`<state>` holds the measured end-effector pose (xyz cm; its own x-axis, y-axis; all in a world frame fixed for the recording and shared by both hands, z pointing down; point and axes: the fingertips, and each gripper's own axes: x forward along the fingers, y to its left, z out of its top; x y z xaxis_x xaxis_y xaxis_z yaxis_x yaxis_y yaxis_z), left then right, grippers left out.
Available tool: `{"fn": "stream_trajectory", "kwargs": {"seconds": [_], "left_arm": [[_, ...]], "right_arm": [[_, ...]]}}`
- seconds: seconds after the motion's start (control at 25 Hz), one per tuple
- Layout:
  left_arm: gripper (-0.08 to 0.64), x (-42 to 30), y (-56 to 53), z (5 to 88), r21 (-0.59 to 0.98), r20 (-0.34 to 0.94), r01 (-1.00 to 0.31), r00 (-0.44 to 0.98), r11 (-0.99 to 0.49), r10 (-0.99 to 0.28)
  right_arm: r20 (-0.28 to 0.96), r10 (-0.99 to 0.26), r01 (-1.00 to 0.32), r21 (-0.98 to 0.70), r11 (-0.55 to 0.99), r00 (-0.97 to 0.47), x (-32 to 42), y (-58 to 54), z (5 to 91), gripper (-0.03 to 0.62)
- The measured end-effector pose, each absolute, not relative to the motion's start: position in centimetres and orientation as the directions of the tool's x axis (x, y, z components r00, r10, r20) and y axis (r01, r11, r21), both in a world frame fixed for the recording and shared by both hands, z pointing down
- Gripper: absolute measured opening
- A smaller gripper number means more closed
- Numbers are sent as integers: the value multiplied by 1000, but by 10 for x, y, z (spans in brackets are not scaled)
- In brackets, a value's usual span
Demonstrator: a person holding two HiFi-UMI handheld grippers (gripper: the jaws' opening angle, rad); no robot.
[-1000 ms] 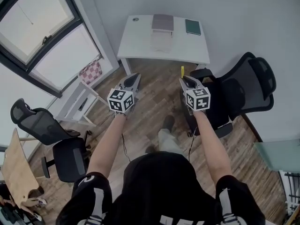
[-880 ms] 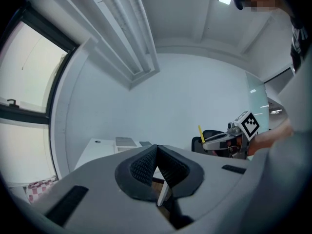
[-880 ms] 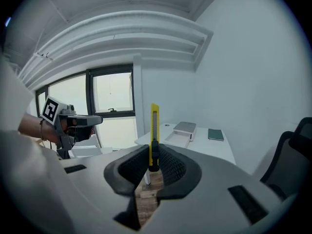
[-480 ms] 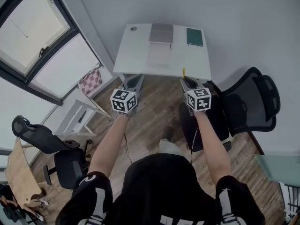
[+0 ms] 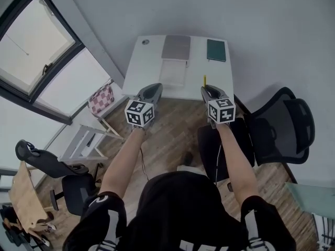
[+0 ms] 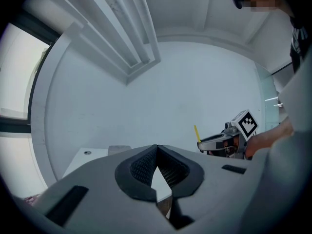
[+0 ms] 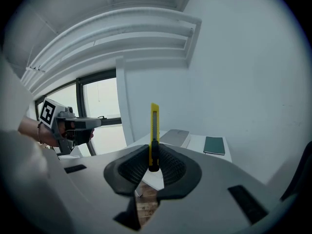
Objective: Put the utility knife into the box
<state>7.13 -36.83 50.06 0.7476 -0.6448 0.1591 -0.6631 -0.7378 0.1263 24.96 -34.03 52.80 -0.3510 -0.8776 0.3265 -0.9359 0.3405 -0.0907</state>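
Note:
A yellow utility knife [image 7: 154, 127] stands upright between the pads of my right gripper [image 7: 153, 156], which is shut on its black lower end. In the head view the knife [image 5: 204, 80] sticks out over the front edge of the white table [image 5: 144, 72], ahead of the right gripper [image 5: 205, 89]. A flat grey box [image 5: 176, 47] with a pale flap hanging toward me lies at the table's back middle. It also shows beyond the knife as the grey box [image 7: 174, 137]. My left gripper [image 5: 152, 88] hovers at the table's front edge, jaws closed on nothing [image 6: 157, 150].
A dark green notebook [image 5: 215, 50] lies right of the box. A black office chair [image 5: 282, 124] stands close on my right, another chair [image 5: 52, 161] at lower left. A small white side table with a checked cloth [image 5: 101, 97] stands under the window at left.
I have stepped toward the table: both grippers moved from over the wooden floor to the table's front edge. The knife stays clamped in the right gripper.

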Motion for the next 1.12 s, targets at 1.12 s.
{"fn": "stream_trajectory", "kwargs": {"seconds": [1.12], "left_arm": [[25,71,-463,507,138,153,-704,710,-696,-688]], "right_arm": [[329,-846,-905,-79,419,-420,242,-448,530,74]]}}
